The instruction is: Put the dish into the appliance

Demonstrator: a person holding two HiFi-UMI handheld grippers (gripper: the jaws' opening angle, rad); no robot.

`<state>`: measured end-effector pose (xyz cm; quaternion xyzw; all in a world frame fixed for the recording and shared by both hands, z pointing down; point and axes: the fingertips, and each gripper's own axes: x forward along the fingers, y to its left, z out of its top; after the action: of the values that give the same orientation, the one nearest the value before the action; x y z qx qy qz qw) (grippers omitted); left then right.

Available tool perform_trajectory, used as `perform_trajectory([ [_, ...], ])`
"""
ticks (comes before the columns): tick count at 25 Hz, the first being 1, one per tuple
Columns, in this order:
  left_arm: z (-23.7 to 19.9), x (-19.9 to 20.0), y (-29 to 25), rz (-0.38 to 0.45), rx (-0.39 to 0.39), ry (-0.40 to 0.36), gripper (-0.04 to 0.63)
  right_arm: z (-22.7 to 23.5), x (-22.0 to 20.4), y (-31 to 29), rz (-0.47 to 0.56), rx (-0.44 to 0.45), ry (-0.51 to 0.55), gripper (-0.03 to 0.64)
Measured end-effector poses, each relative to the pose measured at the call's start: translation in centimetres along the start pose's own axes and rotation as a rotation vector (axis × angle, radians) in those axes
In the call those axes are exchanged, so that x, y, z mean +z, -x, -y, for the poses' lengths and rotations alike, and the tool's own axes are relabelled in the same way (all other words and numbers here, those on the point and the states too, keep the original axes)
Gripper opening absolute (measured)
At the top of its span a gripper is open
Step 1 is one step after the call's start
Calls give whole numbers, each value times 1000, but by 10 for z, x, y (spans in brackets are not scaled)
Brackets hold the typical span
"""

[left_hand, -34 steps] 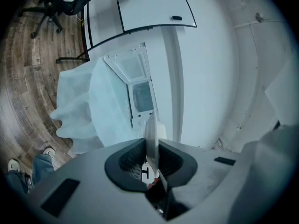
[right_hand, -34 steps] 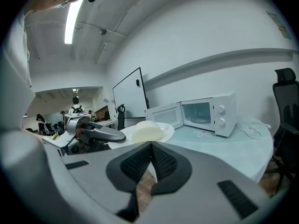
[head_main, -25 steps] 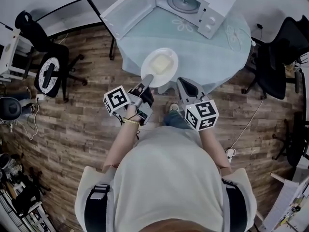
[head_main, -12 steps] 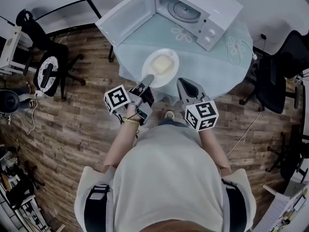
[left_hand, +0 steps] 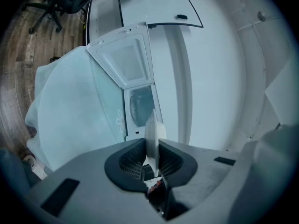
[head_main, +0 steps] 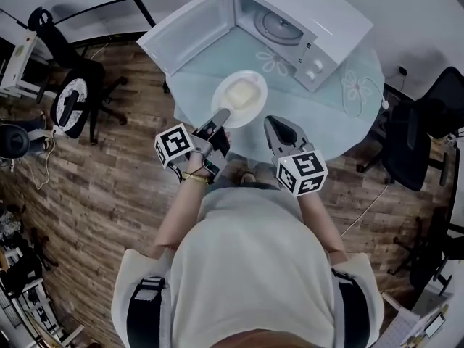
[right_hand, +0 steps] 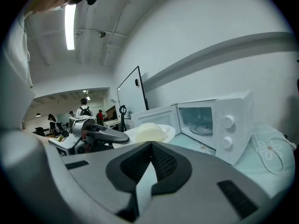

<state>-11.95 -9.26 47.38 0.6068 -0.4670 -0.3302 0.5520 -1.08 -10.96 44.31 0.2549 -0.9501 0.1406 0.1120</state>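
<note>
Floor: brown wood planks (head_main: 109, 187) lay under a round counter (head_main: 319, 118) draped in pale cloth with flower prints.
Hidden: the person's torso (head_main: 254, 267) covered the counter's near edge and the floor below it. In the left gripper view the plate (left_hand: 152, 132) showed only edge-on, with its food out of sight.
Hard to make out: dark shapes at the head view's edges were cut off. The figures far off in the right gripper view were too small to make out.
Plate: white, it carried a pale lump of food (head_main: 241, 93) and was held over the counter in front of the microwave (head_main: 330, 31), outside it.
Left tool (head_main: 221, 116): clamped on the plate's near rim.
Right tool (head_main: 270, 125): jaws together with nothing between them, just beside the plate and apart from it.
In the way: the microwave door (head_main: 190, 38) stood swung wide to the left, and the turntable (head_main: 279, 26) was in plain sight inside.
Count: one plate, one microwave, two tools, and two office chairs (head_main: 69, 96) plain to see, one on either side.
</note>
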Motion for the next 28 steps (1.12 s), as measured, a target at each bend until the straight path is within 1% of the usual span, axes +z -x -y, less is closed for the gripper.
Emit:
perform_trajectory([
  [3, 1, 3, -13, 8, -13, 13, 43, 9, -3, -4, -12, 8, -5, 6],
  [7, -3, 8, -26, 1, -1, 21, 44, 14, -8, -8, -25, 11, -17, 6],
  [10, -10, 15, -36, -5, 30, 17, 46, 22, -7, -11, -25, -4, -26, 6],
  [13, -8, 22, -52, -16, 8, 23, 48, 33, -4, -15, -19, -22, -30, 6],
  [16, -13, 29, -68, -42, 34, 13, 48, 47, 1, -22, -8, -50, -41, 6],
  [21, -11, 47, -102, -82, 4, 11, 49, 65, 10, -40, -4, -81, -50, 6],
  [25, -15, 62, -127, -109, 14, 1, 49, 79, 16, -52, 0, -105, -61, 6],
  [28, -10, 71, -149, -131, -24, -5, 49, 87, 18, -59, 0, -118, -76, 6],
])
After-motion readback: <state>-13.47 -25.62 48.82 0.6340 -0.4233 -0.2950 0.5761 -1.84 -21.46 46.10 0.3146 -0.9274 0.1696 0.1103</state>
